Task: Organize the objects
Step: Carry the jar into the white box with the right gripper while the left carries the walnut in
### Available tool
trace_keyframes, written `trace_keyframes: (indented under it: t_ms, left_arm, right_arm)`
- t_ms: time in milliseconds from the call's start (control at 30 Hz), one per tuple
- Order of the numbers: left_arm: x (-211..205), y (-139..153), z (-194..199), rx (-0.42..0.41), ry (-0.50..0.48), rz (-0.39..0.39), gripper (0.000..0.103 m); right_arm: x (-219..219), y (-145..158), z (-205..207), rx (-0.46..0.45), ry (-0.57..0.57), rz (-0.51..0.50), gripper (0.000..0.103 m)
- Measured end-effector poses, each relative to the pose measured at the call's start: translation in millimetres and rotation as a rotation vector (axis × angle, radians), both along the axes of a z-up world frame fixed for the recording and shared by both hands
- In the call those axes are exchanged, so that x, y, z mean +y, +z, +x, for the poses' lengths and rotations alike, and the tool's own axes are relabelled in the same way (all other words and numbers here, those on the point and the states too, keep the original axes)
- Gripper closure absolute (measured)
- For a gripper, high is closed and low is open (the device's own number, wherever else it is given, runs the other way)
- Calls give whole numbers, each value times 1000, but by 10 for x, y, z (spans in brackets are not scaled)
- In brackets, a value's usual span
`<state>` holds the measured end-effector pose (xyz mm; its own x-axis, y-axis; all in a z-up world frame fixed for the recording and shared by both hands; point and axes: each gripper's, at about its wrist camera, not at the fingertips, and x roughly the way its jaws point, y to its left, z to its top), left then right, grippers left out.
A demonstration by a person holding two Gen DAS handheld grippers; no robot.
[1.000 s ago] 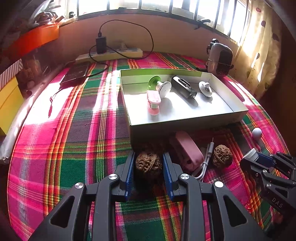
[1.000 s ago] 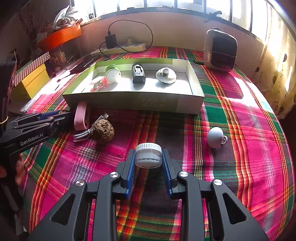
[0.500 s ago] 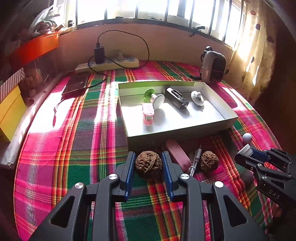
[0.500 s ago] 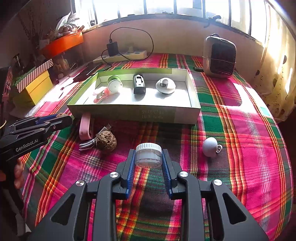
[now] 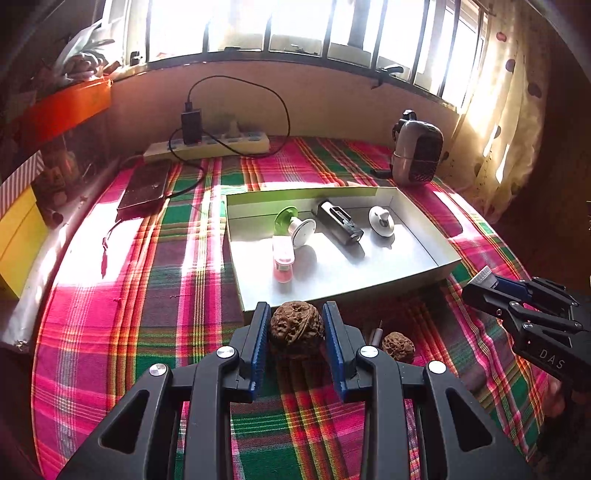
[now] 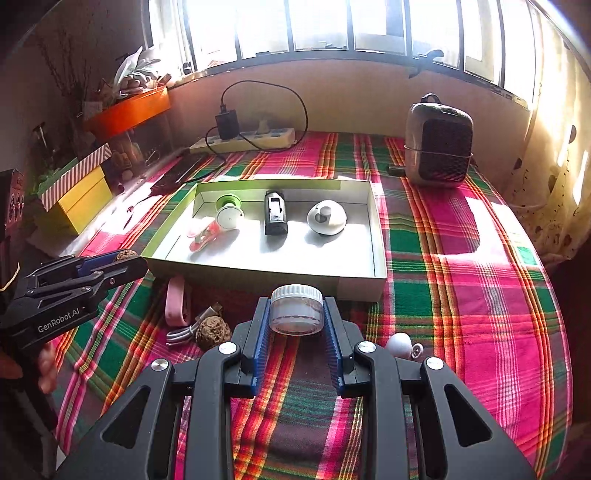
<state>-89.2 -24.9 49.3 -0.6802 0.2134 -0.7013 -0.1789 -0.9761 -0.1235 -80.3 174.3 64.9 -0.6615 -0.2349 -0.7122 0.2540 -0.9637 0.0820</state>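
Black left tool (image 5: 296, 334) clamped around walnut (image 5: 296, 328), right tool (image 6: 296, 325) around jar (image 6: 296, 309), both angled downward.

Windows: a barred row of panes (image 6: 321, 26) runs across the back, blown out with daylight.
Wall: a plain beige strip (image 6: 351, 99) below the sill.
Curtain: pale with dark spots (image 5: 509, 122), hanging at the right.
Surface: a pink, green and red plaid cloth (image 6: 461, 280), crossed by sun patches.
Left side: an orange tray (image 6: 129, 110) and a yellow box with a striped lid (image 6: 77, 188).
Back: a power strip (image 5: 207, 146) with a black charger plugged in.
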Motion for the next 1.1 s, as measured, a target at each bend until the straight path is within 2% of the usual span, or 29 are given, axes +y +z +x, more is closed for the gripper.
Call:
trace_keyframes:
  t_ms: [567,1100]
  left_arm:
    - [244,33,-409,-13,-29,8,76]
    - [391,-138,-868,-63,-40,-9,76]
  right_arm:
    - [161,50,-578,-20,-7,-15,74]
    - [167,-216,-1140,-96,-1,16,74]
